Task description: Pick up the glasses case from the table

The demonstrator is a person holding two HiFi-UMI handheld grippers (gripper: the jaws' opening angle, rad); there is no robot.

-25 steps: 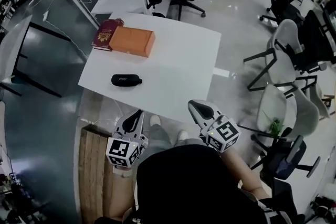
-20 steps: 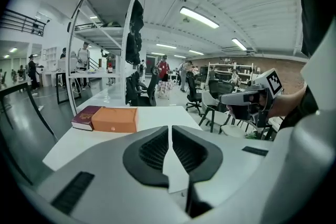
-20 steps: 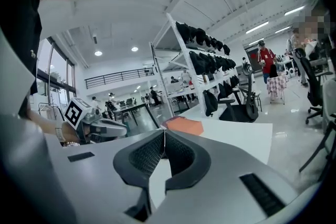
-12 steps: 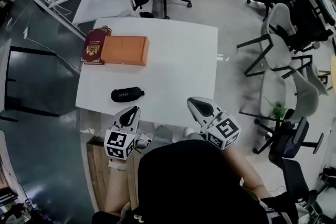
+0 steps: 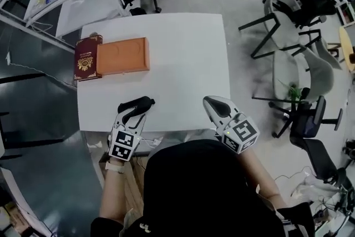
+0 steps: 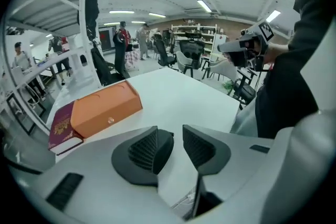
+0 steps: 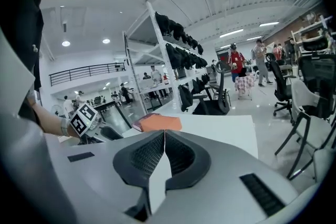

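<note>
The black glasses case [image 5: 144, 102] lies near the front left edge of the white table [image 5: 183, 64]. My left gripper [image 5: 132, 110] points down at it, tips right over its left part. The jaws are opening with a narrow gap. In the left gripper view the case [image 6: 167, 140] shows only as a dark end behind the left pad; the pads are not pressing on it. My right gripper [image 5: 214, 104] hovers shut over the table's front edge, to the right, holding nothing. Its pads [image 7: 157, 152] meet in the right gripper view.
An orange box [image 5: 123, 56] and a dark red book [image 5: 87, 58] lie side by side at the table's left. Office chairs [image 5: 288, 3] stand to the right and behind. A wooden crate [image 5: 133, 191] sits on the floor below my left arm.
My left gripper has moved forward and down from beside my body to the glasses case, and its jaws have parted. The right gripper has come a little forward over the table edge.
</note>
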